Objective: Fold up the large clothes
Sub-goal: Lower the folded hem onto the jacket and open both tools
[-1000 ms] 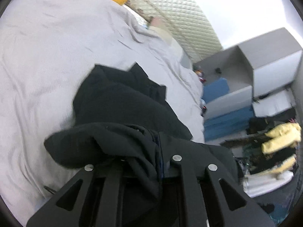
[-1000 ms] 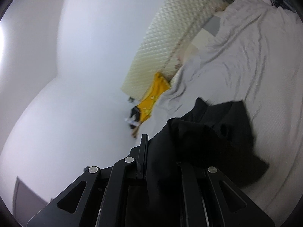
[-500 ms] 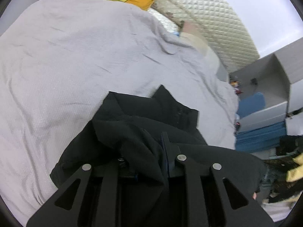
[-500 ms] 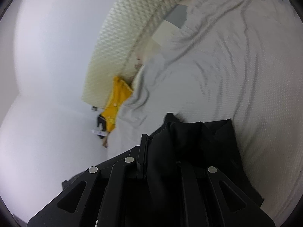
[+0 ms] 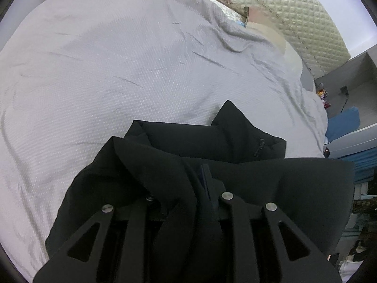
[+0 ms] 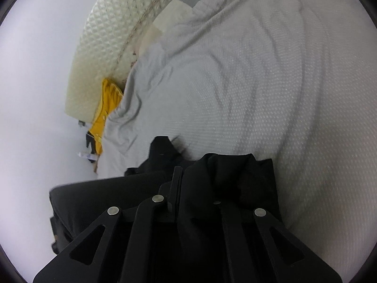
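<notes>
Cloth fills the foreground of both wrist views: a black garment (image 5: 212,141) lies bunched on the near part of a pale grey bedspread (image 5: 117,70), one dark fold draped over the left gripper (image 5: 188,179); its jaws have just been opening a little, the fabric between them, and whether the pads press on it cannot be told; the right gripper (image 6: 186,176) is closed tight on another fold of the same garment (image 6: 235,172); a yellow cloth (image 6: 103,108) sits at the bed's far edge beside a quilted cream headboard (image 6: 106,47).
</notes>
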Motion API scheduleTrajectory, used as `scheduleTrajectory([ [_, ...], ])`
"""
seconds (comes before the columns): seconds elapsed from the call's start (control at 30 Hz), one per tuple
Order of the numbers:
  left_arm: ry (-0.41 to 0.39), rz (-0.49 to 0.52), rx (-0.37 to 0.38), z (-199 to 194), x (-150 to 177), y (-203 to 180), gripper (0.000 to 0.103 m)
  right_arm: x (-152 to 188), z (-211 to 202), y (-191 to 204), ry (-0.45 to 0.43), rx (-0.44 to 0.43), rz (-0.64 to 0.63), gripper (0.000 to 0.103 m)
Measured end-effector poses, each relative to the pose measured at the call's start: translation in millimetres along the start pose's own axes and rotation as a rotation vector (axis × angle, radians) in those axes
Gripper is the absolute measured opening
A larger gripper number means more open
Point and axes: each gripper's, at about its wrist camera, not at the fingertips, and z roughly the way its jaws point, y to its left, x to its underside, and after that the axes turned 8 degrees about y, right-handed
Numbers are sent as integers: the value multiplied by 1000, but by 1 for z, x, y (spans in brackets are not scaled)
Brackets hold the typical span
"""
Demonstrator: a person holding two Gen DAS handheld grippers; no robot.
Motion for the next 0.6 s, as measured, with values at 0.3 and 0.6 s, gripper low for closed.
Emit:
scheduleTrajectory([
  [0.3, 81, -17, 33, -12, 7, 9, 29, 1, -14, -13, 81, -157, 30, 19],
  [0.6, -62, 8, 70, -90, 34, 33, 78, 29, -83, 12, -1, 7, -81, 54],
])
